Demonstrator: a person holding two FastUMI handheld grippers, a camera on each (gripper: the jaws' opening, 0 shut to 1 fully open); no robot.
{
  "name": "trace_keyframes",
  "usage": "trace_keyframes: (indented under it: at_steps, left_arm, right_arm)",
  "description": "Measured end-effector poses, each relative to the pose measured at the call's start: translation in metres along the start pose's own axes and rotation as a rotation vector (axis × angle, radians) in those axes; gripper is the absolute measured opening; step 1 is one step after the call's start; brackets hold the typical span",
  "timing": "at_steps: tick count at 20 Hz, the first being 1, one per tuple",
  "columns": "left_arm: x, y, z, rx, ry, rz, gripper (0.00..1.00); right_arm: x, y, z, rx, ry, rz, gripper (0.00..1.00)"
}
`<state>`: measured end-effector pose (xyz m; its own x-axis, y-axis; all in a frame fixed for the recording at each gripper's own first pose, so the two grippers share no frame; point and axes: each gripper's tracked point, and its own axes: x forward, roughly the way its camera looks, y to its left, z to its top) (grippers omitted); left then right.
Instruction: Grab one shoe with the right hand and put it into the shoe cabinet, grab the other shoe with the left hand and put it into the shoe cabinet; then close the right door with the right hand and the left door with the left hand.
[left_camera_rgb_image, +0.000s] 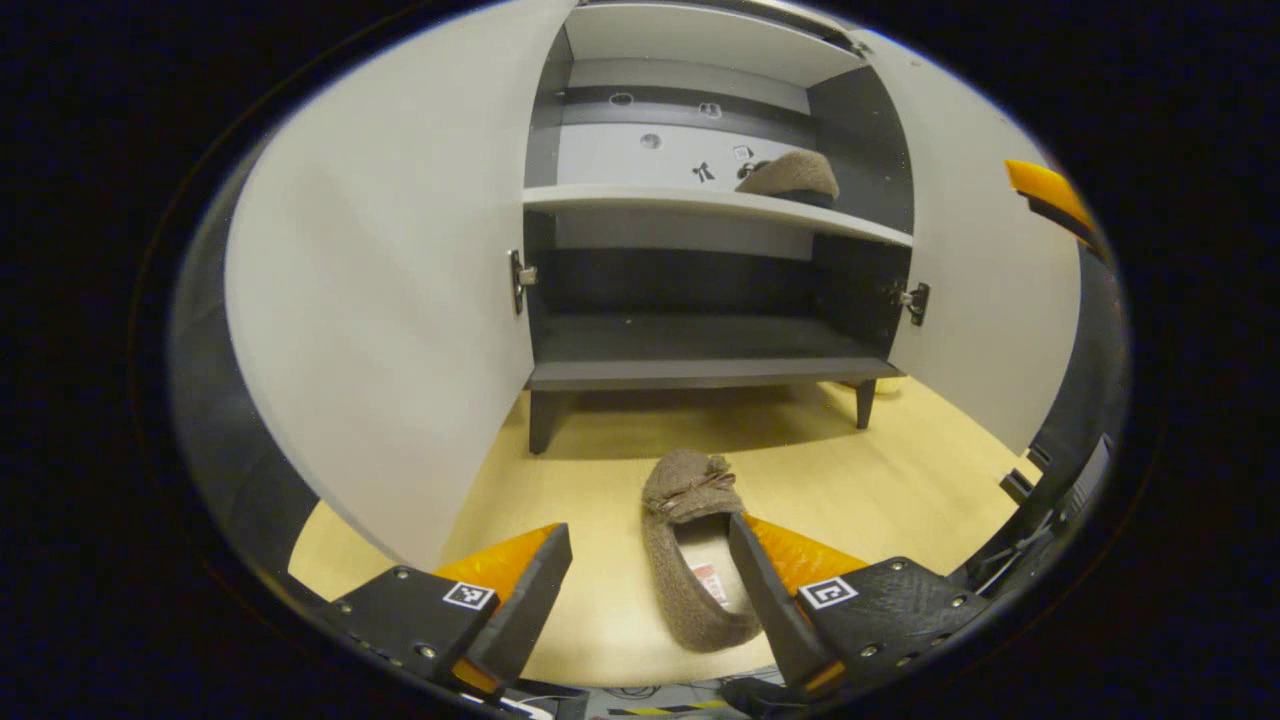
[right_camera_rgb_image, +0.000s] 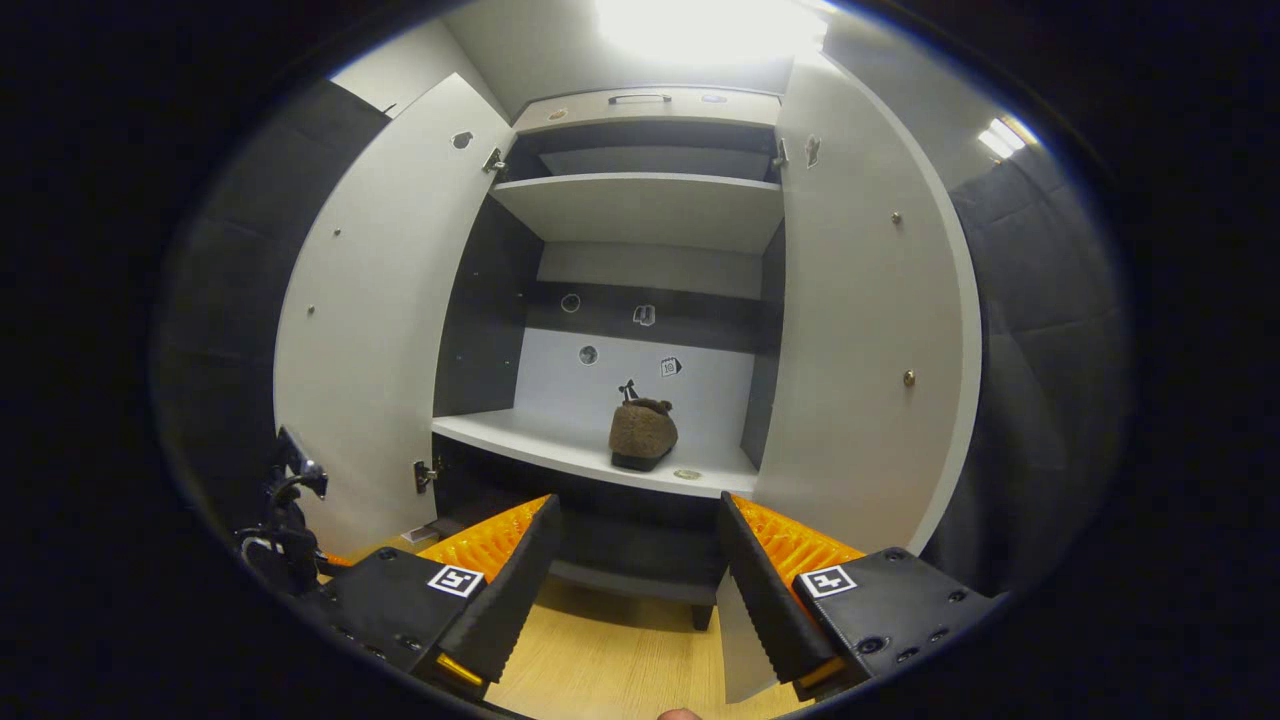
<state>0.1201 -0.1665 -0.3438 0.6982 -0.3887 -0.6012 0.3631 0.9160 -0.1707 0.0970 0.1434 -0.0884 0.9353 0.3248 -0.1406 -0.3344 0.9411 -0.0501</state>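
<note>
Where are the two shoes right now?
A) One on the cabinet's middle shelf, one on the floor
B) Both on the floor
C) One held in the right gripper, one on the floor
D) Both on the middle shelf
A: one shoe sits on the shelf, and the other shoe lies on the floor before the open left gripper.

One shoe (right_camera_rgb_image: 642, 433) on cabinet's middle shelf (right_camera_rgb_image: 560, 447), toward 1 o'clock; other shoe (left_camera_rgb_image: 690, 545) on floor (left_camera_rgb_image: 880, 480) before cabinet, seemingly at 6 o'clock.
</note>
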Motion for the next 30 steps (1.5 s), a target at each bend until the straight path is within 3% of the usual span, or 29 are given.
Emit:
trace_keyframes:
  at_steps: [10,11,12,14,17,20,21,22,23,24,25,26,28,30]
  left_arm:
    - [0.054,0.013,-0.060,0.044,0.175,0.067,0.92]
    - [0.057,0.013,-0.062,0.032,0.184,0.068,0.99]
    - [0.060,0.014,-0.065,0.019,0.192,0.070,0.92]
    - [0.068,0.011,-0.070,0.004,0.209,0.058,0.91]
    - [0.076,0.006,-0.077,0.010,0.241,0.041,0.74]
    - [0.079,-0.004,-0.077,0.015,0.240,0.016,0.67]
    - [0.081,-0.009,-0.080,0.011,0.247,0.008,0.55]
    - [0.080,-0.013,-0.079,0.006,0.244,0.002,0.36]
    - [0.081,-0.013,-0.079,0.015,0.246,0.017,0.33]
    - [0.080,-0.013,-0.079,0.033,0.247,0.026,0.21]
    - [0.083,-0.013,-0.076,0.050,0.241,0.030,0.27]
    - [0.082,-0.012,-0.075,0.037,0.238,0.033,0.21]
    - [0.081,-0.009,-0.071,-0.014,0.228,0.034,0.00]
    - [0.084,-0.007,-0.064,-0.067,0.202,0.028,0.02]
  right_arm:
    - [-0.002,-0.016,-0.017,0.020,0.040,-0.025,0.99]
    - [-0.002,-0.016,-0.017,0.019,0.038,-0.025,0.99]
    - [-0.002,-0.016,-0.018,0.014,0.038,-0.025,0.99]
    - [-0.001,-0.014,-0.020,0.004,0.046,-0.019,0.99]
    - [-0.001,-0.012,-0.021,0.006,0.049,-0.011,0.99]
    - [-0.003,-0.008,-0.025,-0.005,0.056,-0.003,0.99]
    - [-0.004,-0.006,-0.026,-0.009,0.059,0.004,0.99]
    - [-0.005,-0.005,-0.026,-0.013,0.060,0.006,0.99]
    - [-0.006,-0.004,-0.026,-0.016,0.060,0.007,0.99]
    - [-0.008,-0.004,-0.025,-0.015,0.058,0.007,0.99]
    - [-0.009,-0.004,-0.024,-0.013,0.056,0.008,0.99]
    - [-0.010,-0.004,-0.023,-0.011,0.054,0.007,0.98]
    - [-0.012,-0.005,-0.024,-0.007,0.058,0.004,0.99]
    - [-0.013,-0.007,-0.026,-0.007,0.065,-0.002,0.99]
